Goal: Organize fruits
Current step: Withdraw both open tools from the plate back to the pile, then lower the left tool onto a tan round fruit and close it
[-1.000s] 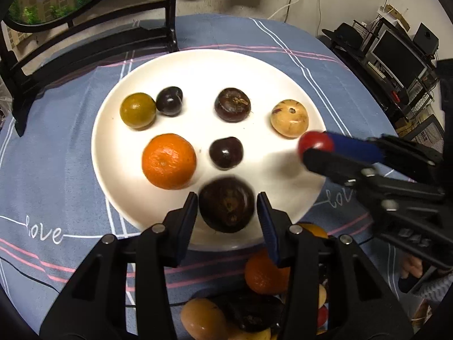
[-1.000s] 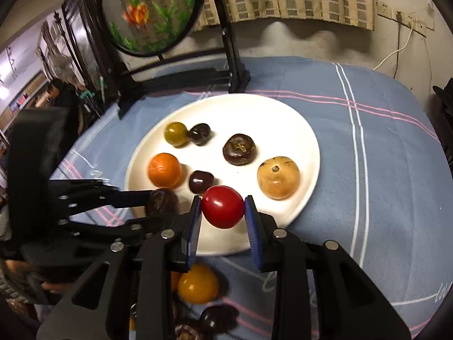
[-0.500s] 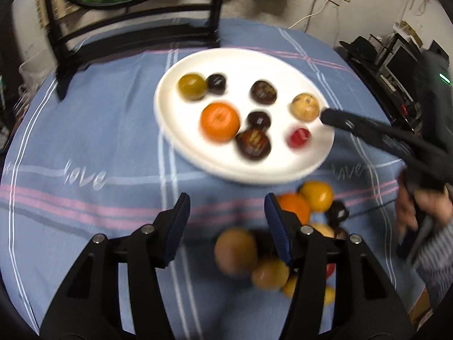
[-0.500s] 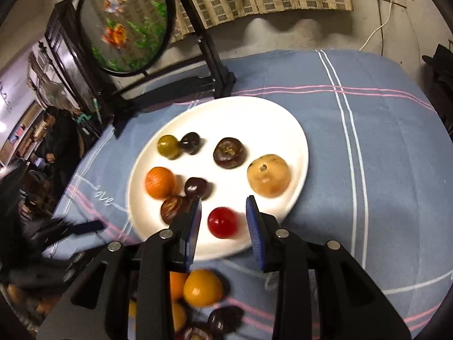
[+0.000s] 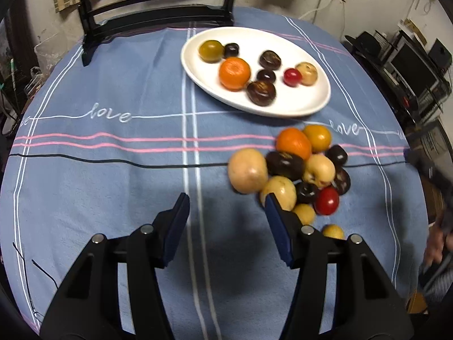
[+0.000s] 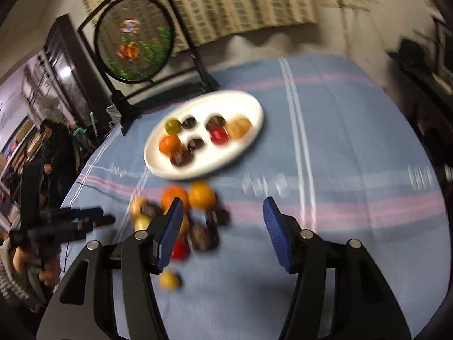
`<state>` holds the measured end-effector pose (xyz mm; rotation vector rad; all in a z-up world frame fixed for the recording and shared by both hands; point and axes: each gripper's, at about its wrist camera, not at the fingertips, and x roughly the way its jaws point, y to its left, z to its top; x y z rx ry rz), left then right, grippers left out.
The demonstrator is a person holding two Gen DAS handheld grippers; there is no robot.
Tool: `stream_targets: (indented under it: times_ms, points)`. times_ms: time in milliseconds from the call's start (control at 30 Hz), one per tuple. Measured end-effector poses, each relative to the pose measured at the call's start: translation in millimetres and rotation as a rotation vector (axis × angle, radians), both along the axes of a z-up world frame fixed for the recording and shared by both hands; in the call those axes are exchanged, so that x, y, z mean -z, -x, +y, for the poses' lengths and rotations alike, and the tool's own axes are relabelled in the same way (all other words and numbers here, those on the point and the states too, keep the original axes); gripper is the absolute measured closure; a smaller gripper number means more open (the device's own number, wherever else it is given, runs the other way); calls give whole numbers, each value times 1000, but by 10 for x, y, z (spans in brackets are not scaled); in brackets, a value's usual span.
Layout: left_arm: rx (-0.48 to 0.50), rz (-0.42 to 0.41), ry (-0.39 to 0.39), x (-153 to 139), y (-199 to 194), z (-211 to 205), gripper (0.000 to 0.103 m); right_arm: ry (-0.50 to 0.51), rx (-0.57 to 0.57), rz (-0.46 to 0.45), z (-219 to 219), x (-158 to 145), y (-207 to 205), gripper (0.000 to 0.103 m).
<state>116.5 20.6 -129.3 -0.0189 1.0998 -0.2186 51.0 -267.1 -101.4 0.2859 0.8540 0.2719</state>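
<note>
A white plate (image 5: 283,110) at the far side of the blue cloth holds several fruits: an orange (image 5: 234,73), a small red fruit (image 5: 292,77), dark brown ones (image 5: 261,93) and a tan one (image 5: 307,73). A loose pile of fruit (image 5: 294,164) lies on the cloth nearer me. My left gripper (image 5: 226,201) is open and empty, just left of the pile and above bare cloth. My right gripper (image 6: 222,202) is opening, with nothing between its jaws, and it hangs over the pile's right side (image 6: 202,195). This view is blurred. The plate (image 6: 246,107) lies beyond.
A black stand with a round picture panel (image 5: 158,2) occupies the table's far edge. A thin black cable (image 5: 113,161) crosses the cloth. Computer gear (image 5: 410,65) sits off to the right. A person (image 6: 56,147) stands beyond the table's left side.
The left gripper let go of the dark fruit on the plate and the right released the red fruit there. Both pulled back toward the pile with their jaws wider.
</note>
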Motion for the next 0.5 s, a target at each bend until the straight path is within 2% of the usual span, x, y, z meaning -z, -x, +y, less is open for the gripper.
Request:
stream_targets:
  times_ms: [133,433,500]
  points:
    - [31,-8,0,13,-7,-139,45,0,24,57,-82,107,293,44]
    - [28,0,-29,190,-258,-201,43,52,45,50,-130,7,569,44]
    - [20,6,-29,237,-311,-161,39,51,60,63,-163,32,603,44]
